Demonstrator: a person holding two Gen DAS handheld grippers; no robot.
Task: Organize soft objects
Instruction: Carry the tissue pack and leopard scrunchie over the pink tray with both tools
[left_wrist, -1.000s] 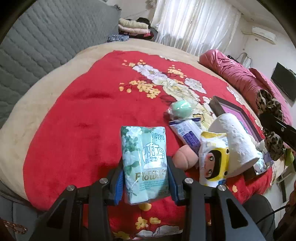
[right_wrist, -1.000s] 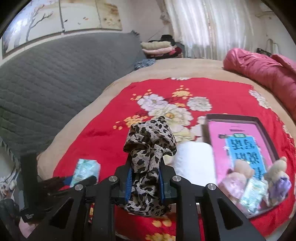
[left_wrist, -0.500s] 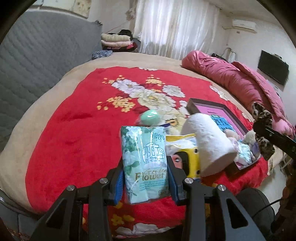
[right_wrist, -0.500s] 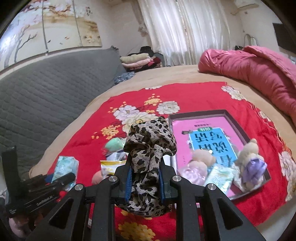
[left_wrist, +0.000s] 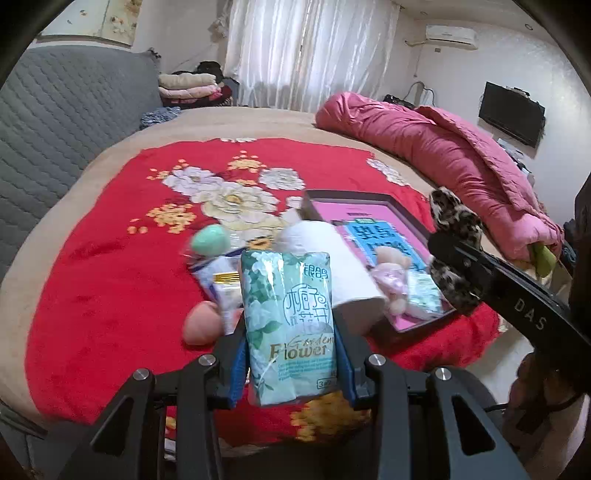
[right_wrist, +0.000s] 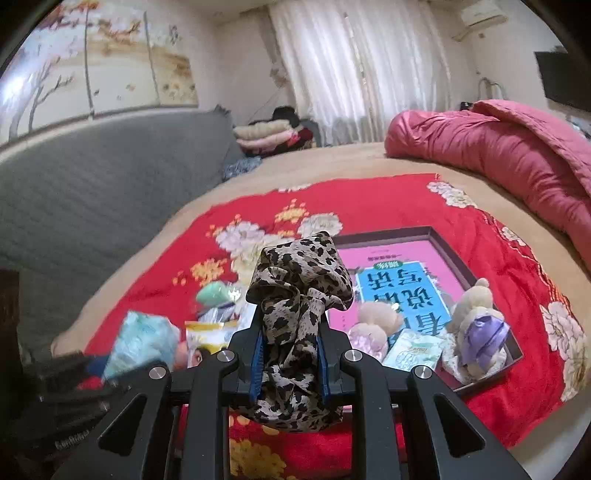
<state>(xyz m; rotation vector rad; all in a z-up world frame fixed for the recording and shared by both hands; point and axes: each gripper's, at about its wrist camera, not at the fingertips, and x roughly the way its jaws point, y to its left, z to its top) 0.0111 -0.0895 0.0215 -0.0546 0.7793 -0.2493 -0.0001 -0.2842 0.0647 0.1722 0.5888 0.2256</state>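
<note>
- The left gripper (left_wrist: 291, 350) pinches a soft plastic tissue pack (left_wrist: 290, 325) between its blue-padded fingers (left_wrist: 236, 365); the pack is held above the near edge of the red blanket (left_wrist: 103, 280). Its wrapper is pale teal with white flowers and reads "Garden Flower", with Chinese characters above.
- The right gripper (right_wrist: 290, 354) pinches a leopard-print scarf (right_wrist: 299, 295), a thin crumpled cloth bunched above and below the fingers, held above the blanket's near edge, just beside the tray.
- The left view shows "DAS" printed in pale letters on the right gripper's black arm.
- A dark-framed tray (right_wrist: 439, 240) with a pink floor lies on the right half of the blanket; a blue label inside carries large Chinese characters, upside down in the right view.
- At the tray's near end lie two plush toys (right_wrist: 476, 321) and a small teal packet (right_wrist: 412, 349); its print is too small to read.
- A white paper roll (left_wrist: 332, 266) lies on its side, touching the tray's left rim.
- Left of the roll lie a green egg-shaped sponge (left_wrist: 210, 240) in clear wrap, a peach sponge (left_wrist: 201, 323) and flat packets (left_wrist: 219, 280), partly hidden behind the tissue pack and blurred.
- A rumpled pink quilt (left_wrist: 443, 147) lies along the bed's right edge.
</note>
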